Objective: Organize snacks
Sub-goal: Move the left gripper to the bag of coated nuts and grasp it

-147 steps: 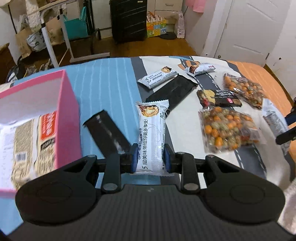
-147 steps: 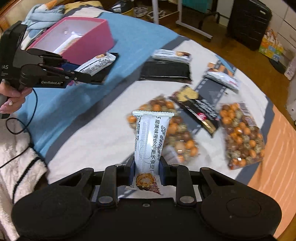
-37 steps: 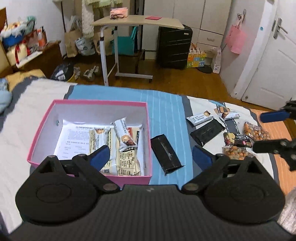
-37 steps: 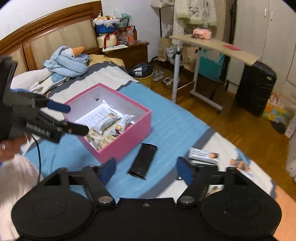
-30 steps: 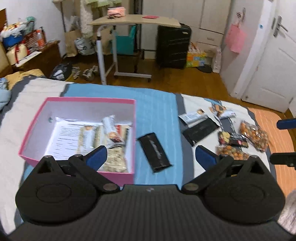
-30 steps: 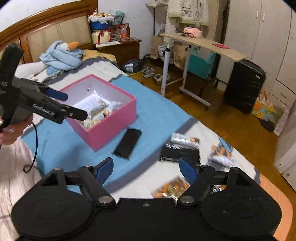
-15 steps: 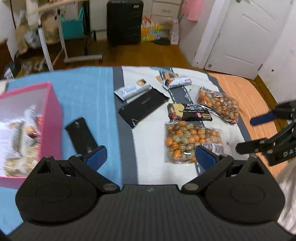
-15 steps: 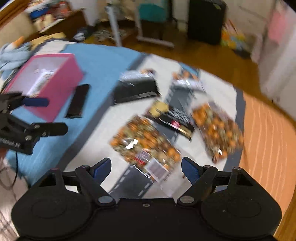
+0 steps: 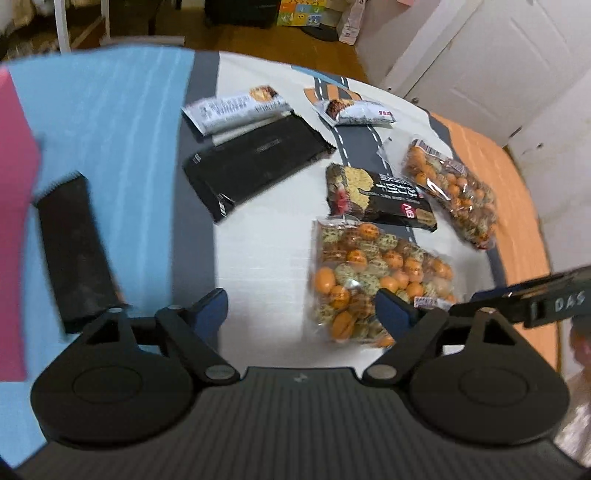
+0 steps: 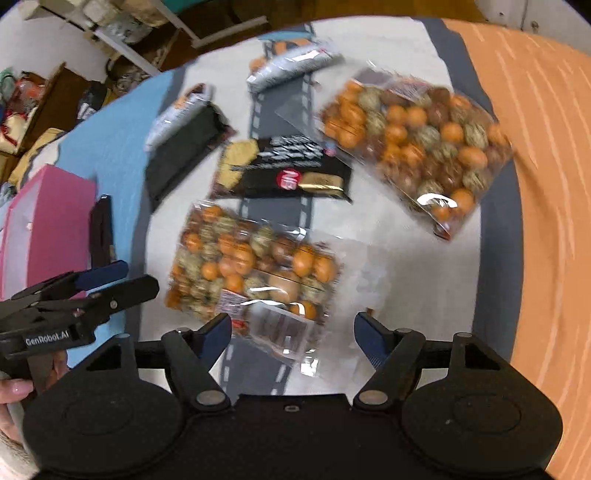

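Two grippers, ours, jaws just narrowing yet empty. The clear rectangular bag of orange and speckled coated nuts [image 10: 251, 269] lies just ahead of the right gripper [image 10: 291, 332], its long axis slanting across the fingers. We judge the left gripper [image 9: 301, 308] less squarely placed, the bag off its right finger.

A home bedroom. Snack packets lie on a bed [image 9: 129, 110] made up with a blue, white and orange cover. Beyond it are a wooden floor [image 9: 236, 37], white panelled doors [image 9: 480, 62], a dark suitcase [image 9: 240, 13] and a rolling side table's white legs [image 9: 62, 26]. Bags and boxes [image 10: 22, 110] crowd one corner.
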Motion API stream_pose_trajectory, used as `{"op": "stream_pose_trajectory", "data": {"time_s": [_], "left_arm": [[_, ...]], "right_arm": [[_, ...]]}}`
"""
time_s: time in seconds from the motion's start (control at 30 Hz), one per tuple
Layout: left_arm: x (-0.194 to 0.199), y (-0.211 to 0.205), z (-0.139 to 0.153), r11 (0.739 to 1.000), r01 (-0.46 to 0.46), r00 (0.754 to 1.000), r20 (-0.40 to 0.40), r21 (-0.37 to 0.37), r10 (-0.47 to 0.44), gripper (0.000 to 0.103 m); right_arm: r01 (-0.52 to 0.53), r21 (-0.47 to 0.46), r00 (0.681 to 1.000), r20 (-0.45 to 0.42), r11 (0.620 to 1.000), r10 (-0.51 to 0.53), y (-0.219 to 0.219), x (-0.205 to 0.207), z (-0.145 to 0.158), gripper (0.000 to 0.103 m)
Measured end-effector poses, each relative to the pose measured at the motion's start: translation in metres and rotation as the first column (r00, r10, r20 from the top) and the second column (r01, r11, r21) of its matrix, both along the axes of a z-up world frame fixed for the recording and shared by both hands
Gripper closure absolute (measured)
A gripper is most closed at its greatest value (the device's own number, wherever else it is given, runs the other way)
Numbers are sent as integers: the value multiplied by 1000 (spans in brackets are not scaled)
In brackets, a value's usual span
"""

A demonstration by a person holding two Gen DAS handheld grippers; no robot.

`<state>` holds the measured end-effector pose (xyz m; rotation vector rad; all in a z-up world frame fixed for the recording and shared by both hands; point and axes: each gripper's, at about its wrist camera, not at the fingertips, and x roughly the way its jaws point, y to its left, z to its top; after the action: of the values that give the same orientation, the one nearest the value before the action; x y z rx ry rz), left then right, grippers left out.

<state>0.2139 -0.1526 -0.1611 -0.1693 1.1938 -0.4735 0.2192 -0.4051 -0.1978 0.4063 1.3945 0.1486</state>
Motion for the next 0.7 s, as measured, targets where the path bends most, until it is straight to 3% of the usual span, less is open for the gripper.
{"op": "stream_pose_trajectory", "data": {"time_s": [0.03,0.07,0.17,0.23,0.33,0.5,0.7], "left_arm": [[1,-1,-6,1000,6,1000,-9,-23,-6,37],[1,-3,-12,998,21,1000,-12,-53,-22,40],[-3,-1,-23,990,35,999,20,-133,-33,41],[-3,-3,-24,986,49,999,30,-158,-45,48],[-1,-9,-29,977,54,998,-5,-207,-56,54],[-3,-13,-34,977,17,1000,-20,-214,-22,54],[-8,-12,-25,985,1,1000,-14,-174,-3,54]], "right_arm": [[4,0,1000,-7,1000,-4,-1,1,-3,25],[6,3,1000,-14,1000,-6,0,1,-7,28],[-1,-4,1000,-28,1000,1,3,3,-13,31],[-14,-6,1000,-18,1000,14,7,4,-14,33],[-54,-25,999,4,998,54,14,6,-13,34],[-74,-43,997,10,996,75,18,10,-19,36],[-158,-84,983,80,984,165,33,4,-8,50]]}}
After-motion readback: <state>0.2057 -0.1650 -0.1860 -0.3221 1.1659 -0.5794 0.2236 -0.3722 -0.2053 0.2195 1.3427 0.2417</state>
